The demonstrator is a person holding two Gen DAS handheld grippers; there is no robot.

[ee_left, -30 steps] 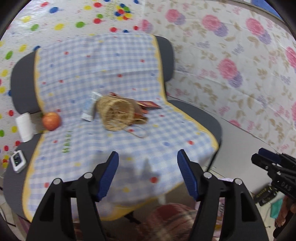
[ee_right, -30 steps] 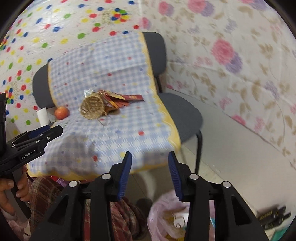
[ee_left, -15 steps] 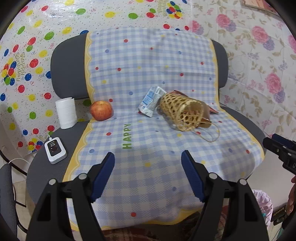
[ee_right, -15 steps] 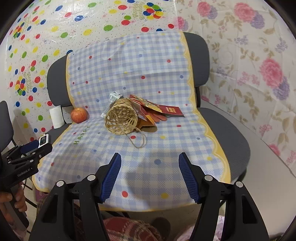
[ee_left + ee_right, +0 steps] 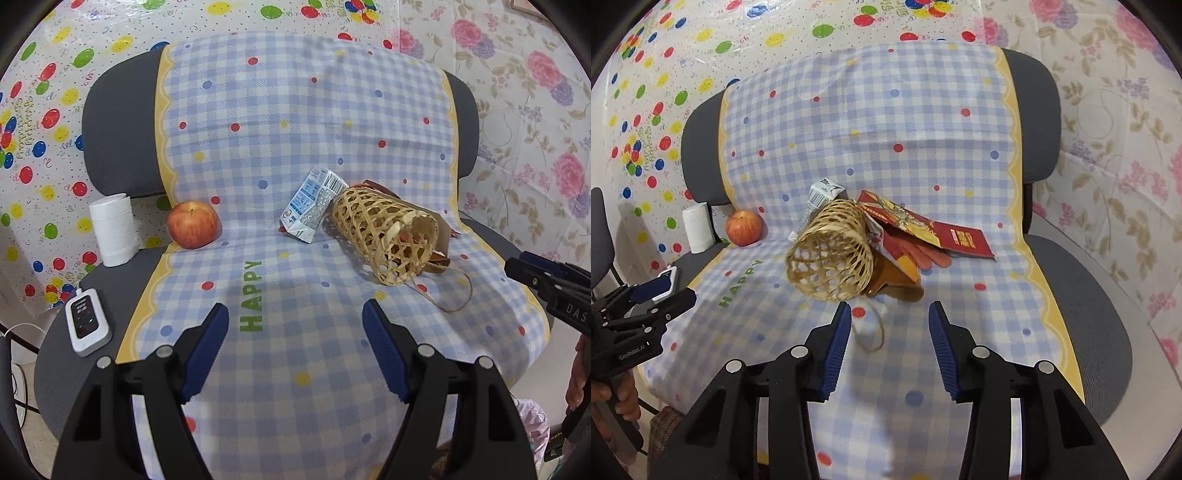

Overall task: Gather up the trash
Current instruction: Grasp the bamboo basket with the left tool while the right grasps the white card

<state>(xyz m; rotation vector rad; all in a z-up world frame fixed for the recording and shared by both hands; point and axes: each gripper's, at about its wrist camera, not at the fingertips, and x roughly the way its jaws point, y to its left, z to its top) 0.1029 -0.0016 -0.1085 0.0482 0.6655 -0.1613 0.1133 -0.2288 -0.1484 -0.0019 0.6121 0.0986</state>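
A crumpled blue-and-white milk carton (image 5: pixel 312 206) lies on the checked cloth (image 5: pixel 280 280) over the chair seat, against a woven bamboo basket (image 5: pixel 388 236) on its side. In the right wrist view the carton (image 5: pixel 822 195) sits behind the basket (image 5: pixel 831 254), with red paper packets (image 5: pixel 934 232) and a brown wrapper (image 5: pixel 897 284) spilling out beside it. My left gripper (image 5: pixel 295 317) is open and empty, short of the carton. My right gripper (image 5: pixel 888 317) is open and empty, just in front of the basket and its string loop.
A red apple (image 5: pixel 192 223), a white paper roll (image 5: pixel 112 230) and a white power strip (image 5: pixel 86 321) sit at the seat's left. A pink trash bag (image 5: pixel 532 421) shows low right. Patterned walls stand behind the chair.
Both grippers swung to face the chair and came closer to the seat. The right gripper moved in near the basket. Nothing was picked up.
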